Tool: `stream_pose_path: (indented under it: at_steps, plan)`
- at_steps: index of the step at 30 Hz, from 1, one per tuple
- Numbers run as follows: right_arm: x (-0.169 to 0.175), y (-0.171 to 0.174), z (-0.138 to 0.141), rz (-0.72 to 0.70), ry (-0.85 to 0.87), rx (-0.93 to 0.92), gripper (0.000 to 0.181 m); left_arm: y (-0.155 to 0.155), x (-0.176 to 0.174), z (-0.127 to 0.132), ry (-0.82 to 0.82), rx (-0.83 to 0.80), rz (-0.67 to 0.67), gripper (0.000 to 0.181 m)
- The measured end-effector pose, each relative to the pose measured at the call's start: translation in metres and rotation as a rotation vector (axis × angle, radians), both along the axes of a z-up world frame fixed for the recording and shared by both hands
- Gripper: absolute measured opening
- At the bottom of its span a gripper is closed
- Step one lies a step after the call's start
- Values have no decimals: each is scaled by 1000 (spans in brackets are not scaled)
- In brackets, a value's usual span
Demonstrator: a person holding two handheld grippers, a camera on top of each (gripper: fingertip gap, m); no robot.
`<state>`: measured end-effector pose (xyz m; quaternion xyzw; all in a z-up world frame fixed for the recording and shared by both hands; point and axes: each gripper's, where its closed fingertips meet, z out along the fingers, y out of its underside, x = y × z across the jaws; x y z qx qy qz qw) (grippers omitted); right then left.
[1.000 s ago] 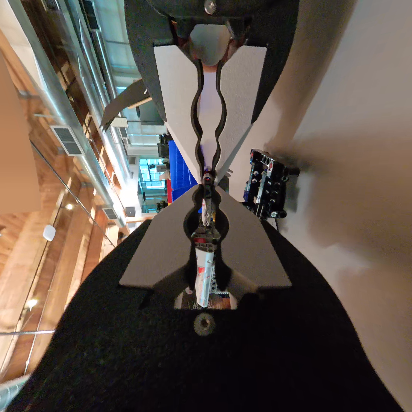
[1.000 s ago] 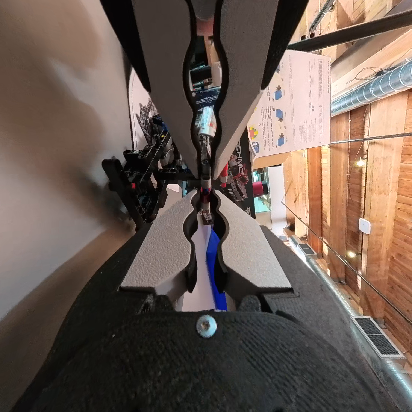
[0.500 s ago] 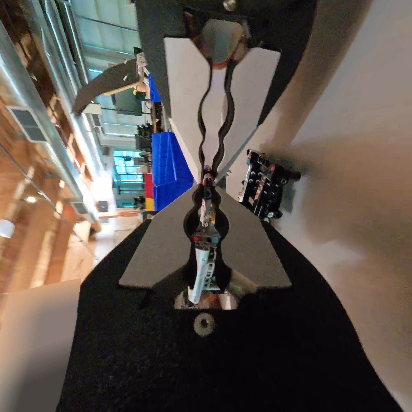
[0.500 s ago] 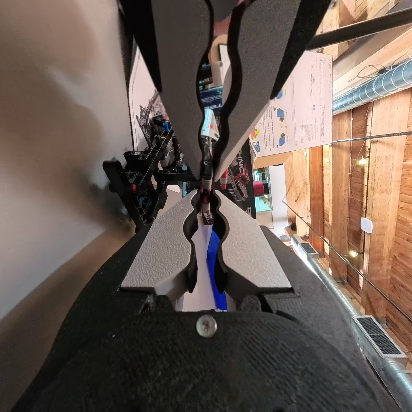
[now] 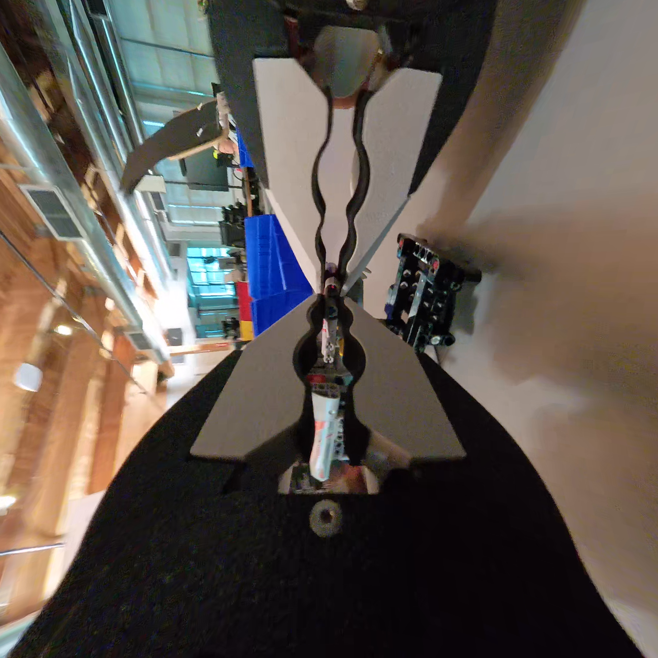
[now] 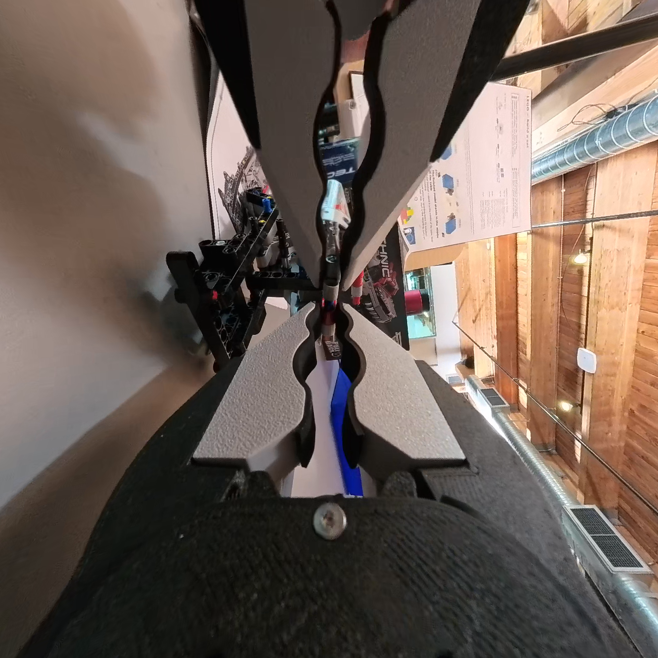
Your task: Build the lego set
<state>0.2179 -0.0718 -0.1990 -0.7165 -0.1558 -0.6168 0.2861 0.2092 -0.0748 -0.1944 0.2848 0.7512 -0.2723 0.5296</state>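
Note:
My two grippers meet tip to tip above the pale table (image 5: pixel 576 149). My left gripper (image 5: pixel 329 301) is shut on a slim lego sub-assembly (image 5: pixel 323 438) with a white panel, grey beams and a black end. My right gripper (image 6: pixel 329 307) is shut on the other end of this sub-assembly (image 6: pixel 332 347), where a small black tile sits between its fingers. In the right wrist view the left gripper (image 6: pixel 333 274) comes in from the top with the white panel (image 6: pixel 333 204) between its fingers. A black lego frame (image 5: pixel 423 295) stands on the table beside the tips; it also shows in the right wrist view (image 6: pixel 231 285).
Blue and red bins (image 5: pixel 270 263) stand beyond the table edge. A dark lego box (image 6: pixel 386 285), a printed line-drawing sheet (image 6: pixel 231 167) and an upright white instruction sheet (image 6: pixel 477 171) stand behind the frame. The table (image 6: pixel 89 249) stretches away beside the frame. Left and right tips are no more than a few centimetres apart.
Both grippers stay shut tip to tip on the sub-assembly. They have swung a little together, so the background shifted, and the left gripper now tilts slightly in the right wrist view.

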Motion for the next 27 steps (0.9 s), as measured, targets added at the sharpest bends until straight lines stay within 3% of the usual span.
stream_pose_path:
  at_steps: [4,8,11,15,20,27]
  plan:
    - [0,-1,-1,-4,-5,-4,6,-1,0,-1,-233,112,-1,5]
    - [-1,0,1,11,12,16,6,0,1,1,-14,-10,20,5]
    - [-2,1,0,49,45,45,6,0,-1,0,-126,35,-19,4]
    - [-4,1,1,114,115,111,8,0,-2,0,-132,35,-29,5]
    - [-2,-7,8,131,157,168,26,0,-2,0,-146,33,-30,4]
    - [-2,-7,5,150,172,177,19,0,0,1,-131,15,-23,4]
